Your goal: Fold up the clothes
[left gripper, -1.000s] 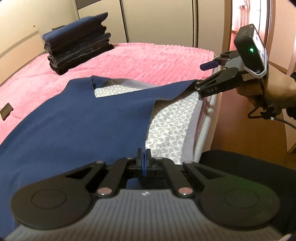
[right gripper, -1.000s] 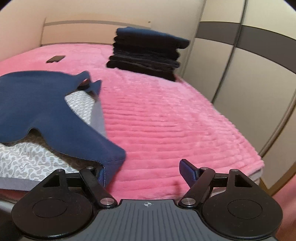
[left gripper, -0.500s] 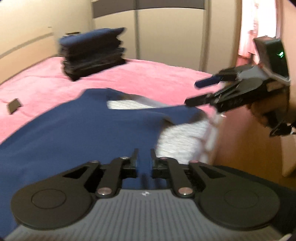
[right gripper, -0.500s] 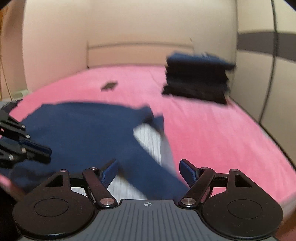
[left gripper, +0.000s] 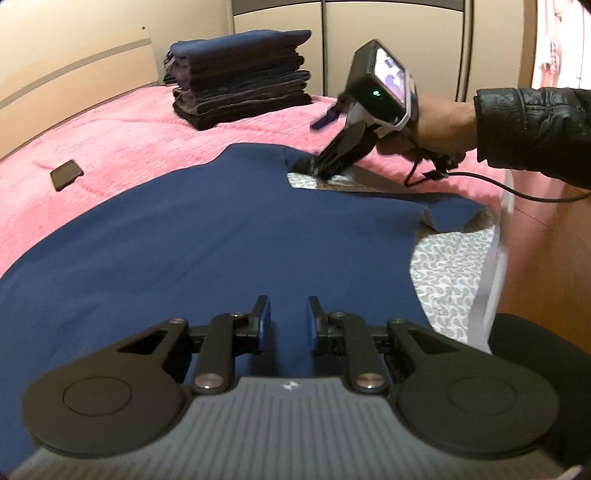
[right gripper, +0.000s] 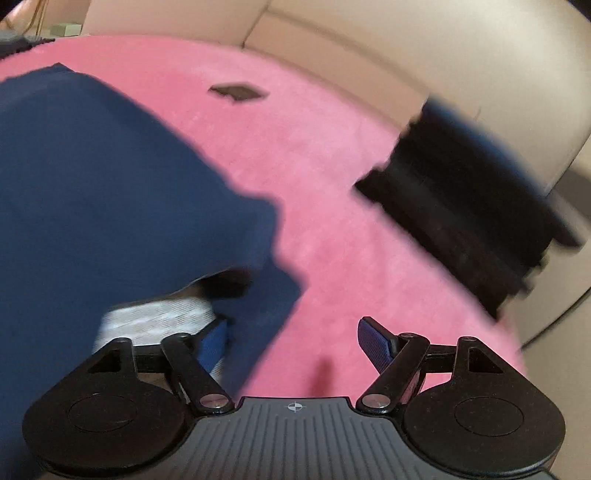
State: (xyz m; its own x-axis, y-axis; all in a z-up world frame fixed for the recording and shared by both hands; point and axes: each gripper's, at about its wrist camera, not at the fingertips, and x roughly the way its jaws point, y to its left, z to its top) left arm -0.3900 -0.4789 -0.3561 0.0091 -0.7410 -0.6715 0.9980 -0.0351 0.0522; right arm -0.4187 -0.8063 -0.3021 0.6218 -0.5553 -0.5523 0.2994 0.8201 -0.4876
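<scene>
A navy garment (left gripper: 221,251) lies spread on the pink bed (left gripper: 129,140). My left gripper (left gripper: 288,321) hovers over its near edge, jaws a little apart with nothing between them. My right gripper (left gripper: 306,147), held by a hand in a black sleeve, stands wide open at the garment's far neckline. Its lower finger touches the cloth there. In the blurred right wrist view, the right gripper (right gripper: 295,339) has its left finger (right gripper: 218,339) at the navy garment's (right gripper: 110,184) corner. The pads do not press on the fabric.
A stack of folded dark clothes (left gripper: 240,92) stands at the back of the bed. A dark phone (left gripper: 66,173) lies on the left. A grey patterned sheet (left gripper: 450,277) shows at the bed's right edge, beside a wooden floor (left gripper: 546,266). Wardrobe doors (left gripper: 388,33) stand behind.
My left gripper let go of the garment's near edge and parted its jaws. My right gripper swung from the garment's right corner to the far neckline. The cloth now lies flatter.
</scene>
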